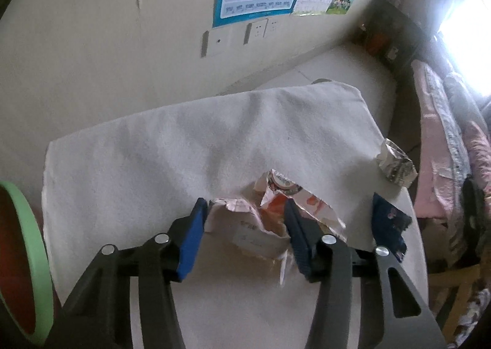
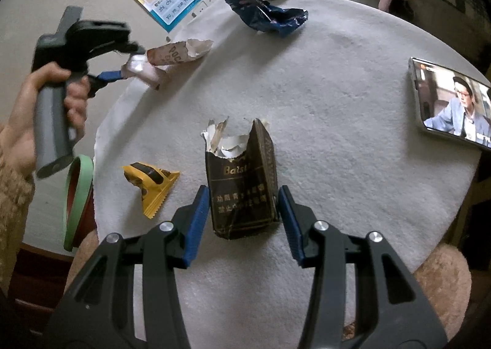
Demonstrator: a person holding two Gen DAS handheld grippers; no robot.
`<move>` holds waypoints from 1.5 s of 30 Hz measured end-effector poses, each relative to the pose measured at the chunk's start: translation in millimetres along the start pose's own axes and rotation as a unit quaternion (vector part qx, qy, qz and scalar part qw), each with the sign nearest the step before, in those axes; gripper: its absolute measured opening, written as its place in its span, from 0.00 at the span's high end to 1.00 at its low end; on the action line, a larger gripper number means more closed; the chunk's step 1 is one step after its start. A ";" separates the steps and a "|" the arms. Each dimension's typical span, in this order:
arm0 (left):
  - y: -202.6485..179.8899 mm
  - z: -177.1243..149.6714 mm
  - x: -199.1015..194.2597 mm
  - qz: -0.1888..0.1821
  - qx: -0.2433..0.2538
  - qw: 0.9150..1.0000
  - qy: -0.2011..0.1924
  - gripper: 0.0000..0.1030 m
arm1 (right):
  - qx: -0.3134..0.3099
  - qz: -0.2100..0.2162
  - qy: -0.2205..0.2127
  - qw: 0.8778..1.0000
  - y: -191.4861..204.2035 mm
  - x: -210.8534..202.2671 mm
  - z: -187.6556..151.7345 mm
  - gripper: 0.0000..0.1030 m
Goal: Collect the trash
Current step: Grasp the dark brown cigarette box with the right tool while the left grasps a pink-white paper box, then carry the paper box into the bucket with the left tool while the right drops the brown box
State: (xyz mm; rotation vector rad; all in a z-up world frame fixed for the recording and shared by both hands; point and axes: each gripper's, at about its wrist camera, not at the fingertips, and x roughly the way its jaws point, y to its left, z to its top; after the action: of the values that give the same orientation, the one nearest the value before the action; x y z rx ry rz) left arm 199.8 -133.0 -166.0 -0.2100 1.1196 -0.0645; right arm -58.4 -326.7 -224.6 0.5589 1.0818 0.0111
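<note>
While the right gripper (image 2: pixel 244 220) stands open astride the torn dark brown cigarette pack (image 2: pixel 242 189) on the white cloth-covered table (image 2: pixel 353 122), its blue pads hardly touch it. Above the table's edge, the left gripper (image 1: pixel 245 226) pinches a crumpled pink-and-orange wrapper (image 1: pixel 264 220).

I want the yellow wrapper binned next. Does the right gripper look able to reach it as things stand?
Probably not right away: the right gripper has its fingers on either side of the dark cigarette pack. The yellow wrapper lies uncovered to its left, with nothing between them once the pack is dealt with.
</note>
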 end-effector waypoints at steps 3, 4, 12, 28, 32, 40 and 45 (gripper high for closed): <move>13.9 -10.7 -16.3 -0.019 -0.001 1.000 -0.005 0.54 | -0.004 -0.005 -0.001 1.000 1.7 -0.5 -0.2 0.56; 17.9 -13.6 -20.8 -0.023 0.001 1.000 -0.006 0.54 | -0.006 -0.007 -0.002 1.000 2.5 -0.9 -0.3 0.56; 58.0 -61.8 -87.6 -0.038 0.034 0.998 -0.048 0.54 | -0.031 -0.032 -0.008 0.999 14.6 -3.1 -1.5 0.56; 104.5 -122.2 -188.8 0.022 0.118 0.981 -0.154 0.53 | -0.090 -0.067 -0.045 0.993 64.6 -30.9 13.3 0.56; 121.1 -123.4 -210.3 0.034 0.116 0.976 -0.183 0.53 | -0.105 -0.043 -0.059 0.992 94.7 -46.4 20.4 0.56; 158.6 -130.3 -227.8 0.059 0.099 0.972 -0.203 0.53 | -0.160 0.004 -0.059 0.985 168.9 -52.9 19.6 0.56; 196.8 -135.2 -227.3 0.074 0.067 0.975 -0.197 0.53 | -0.195 0.021 -0.037 0.980 210.5 -37.3 5.5 0.56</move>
State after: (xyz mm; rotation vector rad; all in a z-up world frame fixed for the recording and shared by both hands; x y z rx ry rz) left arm -31.5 77.0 -60.5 -0.0146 0.7281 0.0343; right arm -17.5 -157.9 -99.9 0.2253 0.9635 0.2342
